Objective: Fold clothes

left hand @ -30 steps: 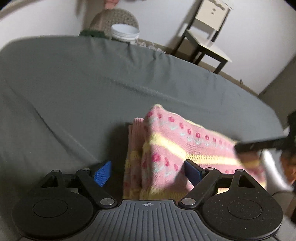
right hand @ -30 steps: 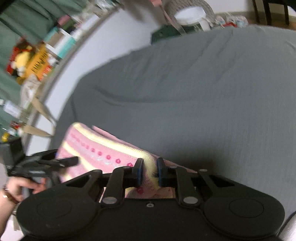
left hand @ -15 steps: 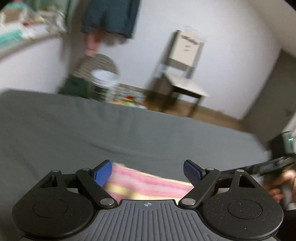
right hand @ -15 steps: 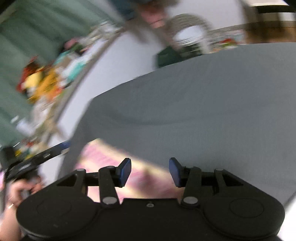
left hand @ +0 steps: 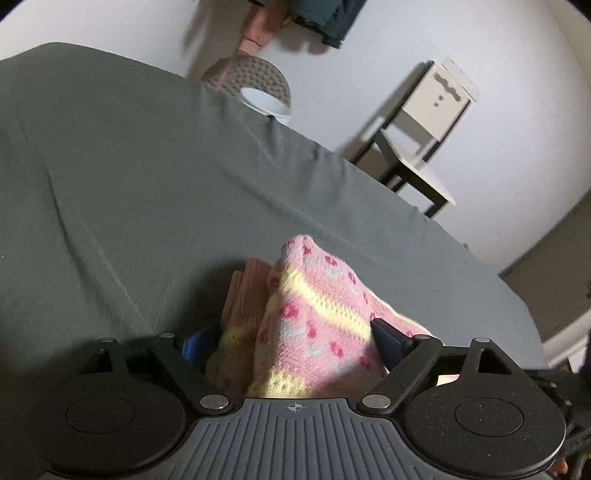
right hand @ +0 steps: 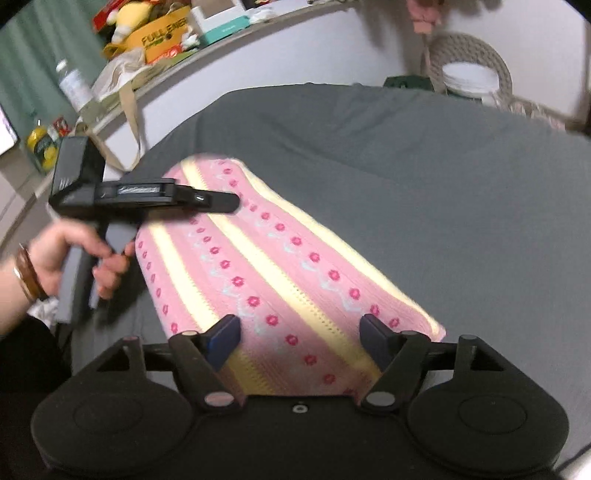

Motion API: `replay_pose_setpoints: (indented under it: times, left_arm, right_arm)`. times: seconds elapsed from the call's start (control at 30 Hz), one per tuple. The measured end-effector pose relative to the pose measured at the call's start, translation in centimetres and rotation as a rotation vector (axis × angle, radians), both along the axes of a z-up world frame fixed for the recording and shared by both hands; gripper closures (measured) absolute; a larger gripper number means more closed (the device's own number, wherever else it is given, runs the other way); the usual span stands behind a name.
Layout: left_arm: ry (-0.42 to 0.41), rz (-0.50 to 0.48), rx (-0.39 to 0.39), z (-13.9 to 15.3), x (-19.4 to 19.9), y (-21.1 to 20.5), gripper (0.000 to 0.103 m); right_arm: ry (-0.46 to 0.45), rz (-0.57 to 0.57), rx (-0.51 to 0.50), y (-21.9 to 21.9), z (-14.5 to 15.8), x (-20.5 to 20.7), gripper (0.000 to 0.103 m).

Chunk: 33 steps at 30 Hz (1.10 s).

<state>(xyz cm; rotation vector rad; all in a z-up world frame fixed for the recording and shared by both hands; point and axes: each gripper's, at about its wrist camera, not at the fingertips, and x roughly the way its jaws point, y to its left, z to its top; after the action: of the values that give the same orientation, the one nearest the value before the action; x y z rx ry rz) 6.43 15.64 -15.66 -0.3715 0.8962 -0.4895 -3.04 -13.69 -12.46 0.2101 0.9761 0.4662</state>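
Pink knit garment point(right hand: 273, 266) with yellow stripes lies folded on grey sheet point(right hand: 443, 177), both grippers' jaws apart

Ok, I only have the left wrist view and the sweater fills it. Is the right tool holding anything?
Observer: No. The right tool is open, with its fingers spread over the near end of the sweater.
Operator: How does the sweater lie?
Observer: It is folded into one long strip on the grey sheet and runs from the right tool to the left tool.
Operator: What is beyond the left tool?
Observer: A cluttered shelf along the wall.
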Motion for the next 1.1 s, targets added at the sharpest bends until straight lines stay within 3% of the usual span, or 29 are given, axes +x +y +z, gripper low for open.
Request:
replay_pose_setpoints:
  times: [0.1, 0.23, 0.4, 0.5, 0.63, 0.8, 0.93, 1.1]
  left_arm:
    - [0.006, 0.031, -0.025, 0.6, -0.5, 0.7, 0.016]
    - [-0.083, 0.121, -0.053, 3.2, -2.0, 1.7, 0.016]
    - [-0.158, 0.398, -0.061, 6.2, -4.2, 3.4, 0.015]
    - [-0.127, 0.485, -0.077, 5.8, -5.2, 3.8, 0.015]
    - [-0.096, 0.463, -0.046, 4.8, -5.4, 3.9, 0.015]
    - [-0.070, 0.417, 0.002, 3.9, -5.0, 3.9, 0.015]
    - [-0.055, 0.400, 0.012, 3.5, -4.8, 4.5, 0.015]
    - [-0.059, 0.377, 0.027, 3.4, -4.5, 5.0, 0.015]
  right_arm:
    - [-0.014, -0.004, -0.009, -0.2, 0.4, -0.2, 0.032]
    - [-0.112, 0.032, -0.031, 0.6, 1.9, -1.3, 0.031]
    - [-0.265, 0.131, -0.048, 3.1, 3.6, -1.9, 0.027]
    - [-0.276, 0.187, -0.059, 5.6, 3.6, 0.0, 0.025]
    - [-0.142, 0.203, -0.015, 6.6, 0.4, 2.8, 0.017]
    - [-0.183, 0.233, -0.077, 8.0, 0.5, 2.1, 0.009]
    - [-0.250, 0.254, -0.004, 9.0, 3.5, 2.1, 0.010]
    - [-0.280, 0.295, -0.039, 12.0, 4.0, 3.9, 0.010]
